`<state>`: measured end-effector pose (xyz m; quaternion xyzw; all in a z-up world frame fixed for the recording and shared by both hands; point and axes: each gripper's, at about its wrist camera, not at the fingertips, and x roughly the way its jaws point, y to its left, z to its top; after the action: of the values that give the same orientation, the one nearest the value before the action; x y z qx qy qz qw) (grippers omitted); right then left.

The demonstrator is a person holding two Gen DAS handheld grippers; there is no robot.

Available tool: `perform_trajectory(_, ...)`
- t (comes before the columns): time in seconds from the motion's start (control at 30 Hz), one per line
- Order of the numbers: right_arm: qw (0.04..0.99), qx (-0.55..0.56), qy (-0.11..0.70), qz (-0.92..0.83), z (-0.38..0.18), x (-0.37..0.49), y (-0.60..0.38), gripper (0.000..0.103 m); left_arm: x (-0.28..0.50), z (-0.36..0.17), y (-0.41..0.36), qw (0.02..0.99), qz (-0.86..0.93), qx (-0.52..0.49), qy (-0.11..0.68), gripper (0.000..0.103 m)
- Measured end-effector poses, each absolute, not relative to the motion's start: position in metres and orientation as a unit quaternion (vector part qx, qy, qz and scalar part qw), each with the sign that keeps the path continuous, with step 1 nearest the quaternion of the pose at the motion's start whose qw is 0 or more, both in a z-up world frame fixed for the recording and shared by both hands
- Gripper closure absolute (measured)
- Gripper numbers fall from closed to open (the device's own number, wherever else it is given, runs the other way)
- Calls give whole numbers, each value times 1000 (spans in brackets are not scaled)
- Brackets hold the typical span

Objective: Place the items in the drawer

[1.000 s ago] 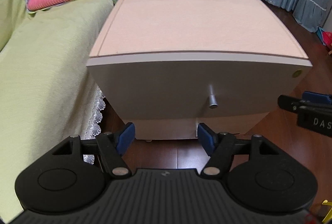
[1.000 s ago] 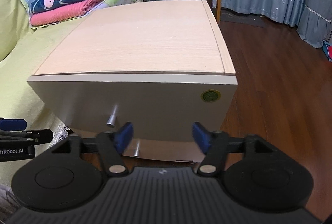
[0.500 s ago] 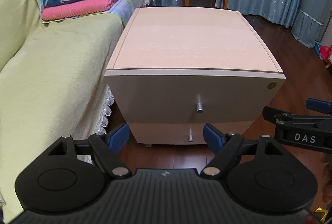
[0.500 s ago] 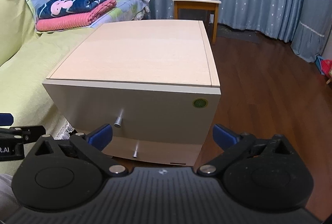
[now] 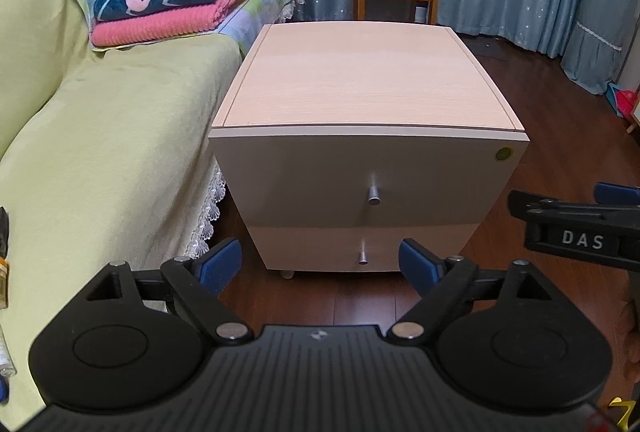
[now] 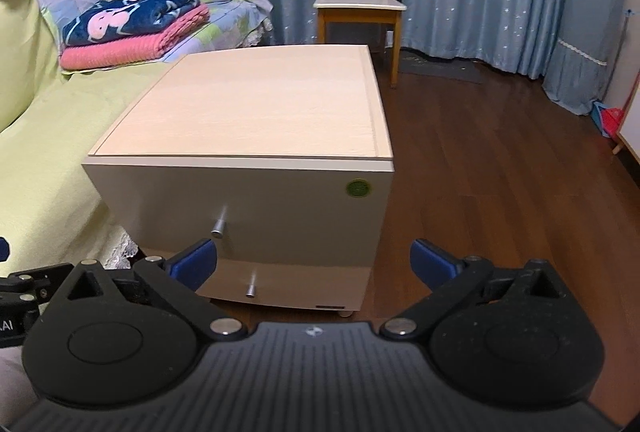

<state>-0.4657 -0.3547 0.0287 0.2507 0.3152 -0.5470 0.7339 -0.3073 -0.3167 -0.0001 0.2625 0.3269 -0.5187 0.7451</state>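
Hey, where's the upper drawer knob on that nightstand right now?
In the left wrist view the upper drawer knob sits mid-front on the nightstand, directly above the lower knob, beyond the open left gripper, right of the green-covered sofa.

Both wrist cameras are looking forward and slightly down at the nightstand (image 5: 368, 104) from in front of its drawer side, standing well back from it. The left view is facing its front almost squarely, taking in the bed (image 5: 100, 136) on the nightstand's left. The right view is looking from the nightstand's front right, catching more floor (image 6: 500, 172). Both are sharing the nightstand, bed and chair (image 6: 358, 4) behind it.
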Motion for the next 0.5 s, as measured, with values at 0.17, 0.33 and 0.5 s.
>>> perform_trajectory(0.17, 730, 249, 317, -552, 28, -473, -354, 1, -314, 4, -316, 743, -524, 265, 322, 16)
perform_trajectory(0.33, 725, 249, 322, -555, 24, -477, -359, 1, -317, -2, -327, 731, -531, 279, 325, 16)
perform_trajectory(0.5, 717, 253, 331, -558, 15, -475, -371, 1, -315, -14, -342, 726, -531, 293, 323, 16)
